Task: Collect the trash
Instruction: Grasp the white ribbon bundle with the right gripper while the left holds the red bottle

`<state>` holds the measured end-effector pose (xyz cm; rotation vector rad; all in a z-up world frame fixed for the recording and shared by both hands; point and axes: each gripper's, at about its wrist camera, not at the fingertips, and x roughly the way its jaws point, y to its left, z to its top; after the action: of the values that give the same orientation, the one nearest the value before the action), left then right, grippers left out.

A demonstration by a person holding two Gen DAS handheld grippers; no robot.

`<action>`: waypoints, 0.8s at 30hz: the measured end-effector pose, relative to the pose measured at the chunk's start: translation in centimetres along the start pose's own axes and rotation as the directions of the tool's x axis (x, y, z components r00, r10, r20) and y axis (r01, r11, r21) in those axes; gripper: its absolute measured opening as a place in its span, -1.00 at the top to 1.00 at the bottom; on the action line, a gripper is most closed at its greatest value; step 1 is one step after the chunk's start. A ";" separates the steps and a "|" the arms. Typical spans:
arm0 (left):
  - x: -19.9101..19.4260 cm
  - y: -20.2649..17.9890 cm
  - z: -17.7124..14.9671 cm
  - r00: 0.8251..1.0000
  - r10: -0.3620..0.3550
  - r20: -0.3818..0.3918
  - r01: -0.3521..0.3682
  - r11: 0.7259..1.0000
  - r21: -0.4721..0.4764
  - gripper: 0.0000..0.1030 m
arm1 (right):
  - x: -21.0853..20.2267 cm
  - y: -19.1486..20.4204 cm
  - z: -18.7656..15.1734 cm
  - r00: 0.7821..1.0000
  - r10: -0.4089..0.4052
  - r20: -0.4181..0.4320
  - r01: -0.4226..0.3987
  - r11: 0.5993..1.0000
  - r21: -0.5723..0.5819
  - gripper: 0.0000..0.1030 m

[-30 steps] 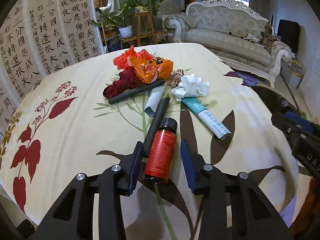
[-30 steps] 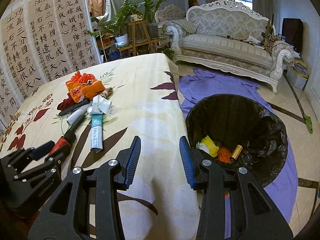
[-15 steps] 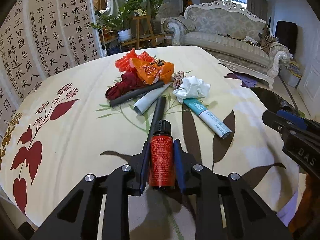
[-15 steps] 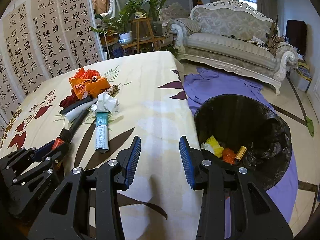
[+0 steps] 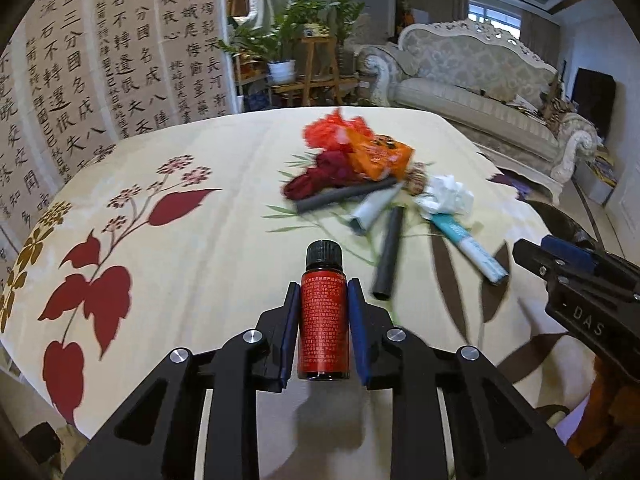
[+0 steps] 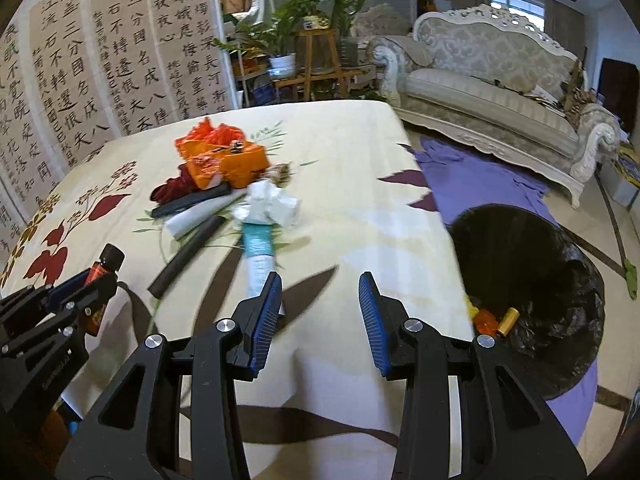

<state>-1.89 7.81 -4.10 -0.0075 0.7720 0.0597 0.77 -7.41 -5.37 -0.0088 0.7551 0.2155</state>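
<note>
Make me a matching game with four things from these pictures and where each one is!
Things:
1. red bottle
2. crumpled white paper
3. gold tube
4. potted plant

Places:
A. on a wooden stand behind the table
B. between the left gripper pads
C. inside the black bin on the floor
D. lying on the flowery tablecloth beside the teal tube

Pairs: 1-B, 2-D, 3-C, 4-A
</note>
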 end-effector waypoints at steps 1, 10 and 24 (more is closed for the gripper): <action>0.2 0.5 0.1 1.000 0.010 -0.001 -0.010 1.000 -0.009 0.52 | 0.2 0.3 0.1 1.000 0.006 -0.003 -0.006 1.000 -0.007 0.24; 1.8 4.0 0.5 0.998 0.050 -0.021 -0.052 0.997 -0.065 0.52 | 2.0 2.6 1.0 0.998 0.028 -0.049 -0.031 0.998 -0.056 0.24; 2.4 4.8 0.2 0.999 0.035 -0.034 -0.038 0.995 -0.088 0.52 | 3.4 4.0 0.7 0.994 0.009 -0.112 -0.022 0.993 -0.118 0.65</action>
<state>-0.29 12.68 -5.50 -0.0792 0.8014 0.1291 2.90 -2.80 -6.92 -0.1287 0.8525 0.2765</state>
